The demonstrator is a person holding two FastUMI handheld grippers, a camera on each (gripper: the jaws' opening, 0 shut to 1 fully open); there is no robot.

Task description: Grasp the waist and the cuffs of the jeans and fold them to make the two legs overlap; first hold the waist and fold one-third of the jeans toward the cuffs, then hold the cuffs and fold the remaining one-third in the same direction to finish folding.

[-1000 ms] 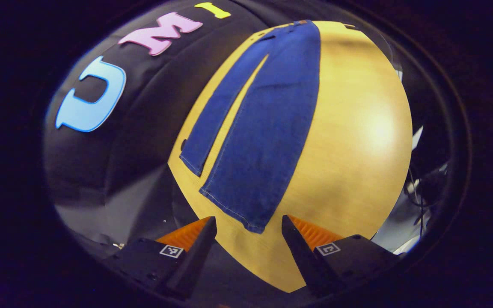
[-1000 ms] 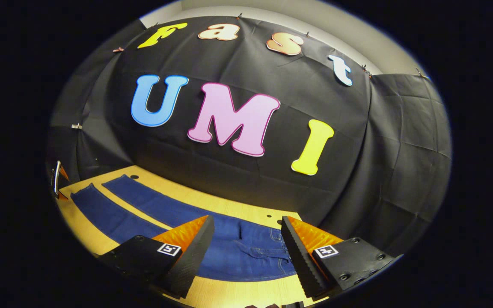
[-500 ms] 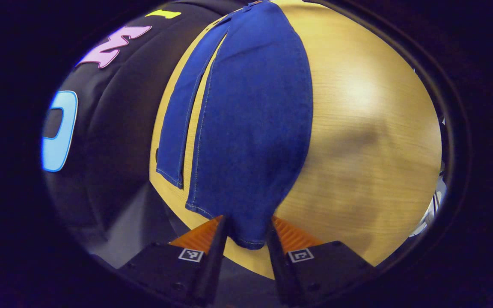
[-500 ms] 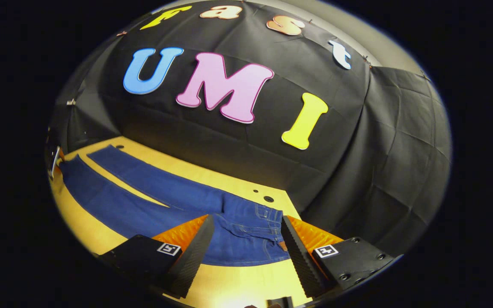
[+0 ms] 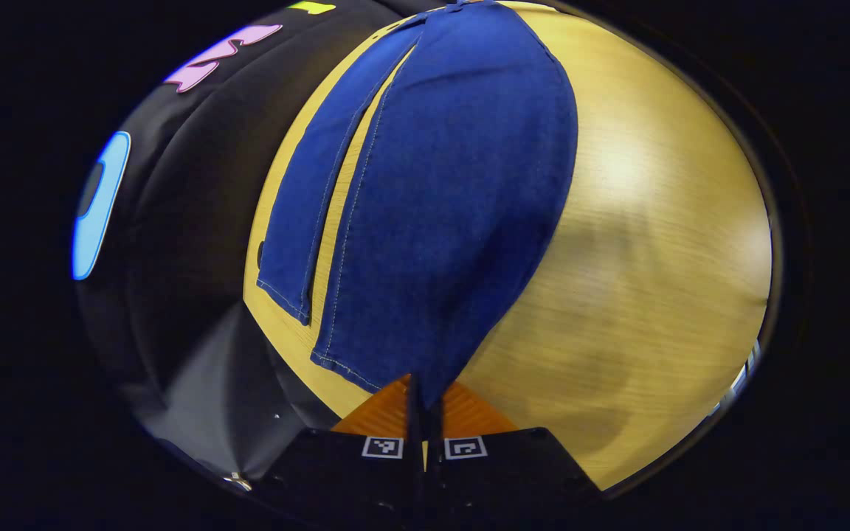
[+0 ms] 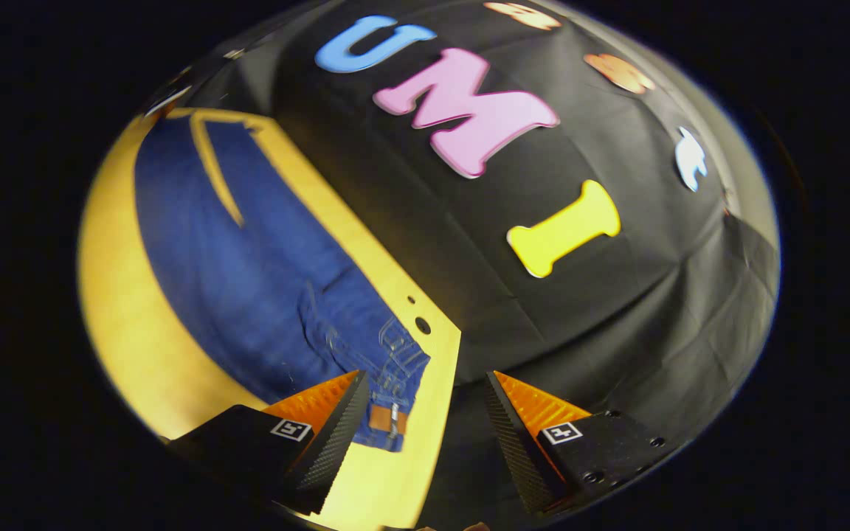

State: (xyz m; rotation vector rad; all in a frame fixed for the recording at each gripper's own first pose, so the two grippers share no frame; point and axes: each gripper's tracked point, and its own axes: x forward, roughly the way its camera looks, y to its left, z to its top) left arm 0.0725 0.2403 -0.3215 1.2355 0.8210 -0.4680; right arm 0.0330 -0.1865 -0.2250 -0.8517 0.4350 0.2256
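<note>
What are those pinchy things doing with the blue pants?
A person is folding jeans spread flat on a wooden table, with a gripper in each hand. The left gripper has pinched the corner of one leg's cuff. The right gripper is open, near the waist, holding nothing.

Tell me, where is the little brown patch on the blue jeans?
In the right gripper view, the brown leather patch sits on the blue denim jeans' waistband, beside the right gripper's left finger, near the wooden table's edge.
</note>
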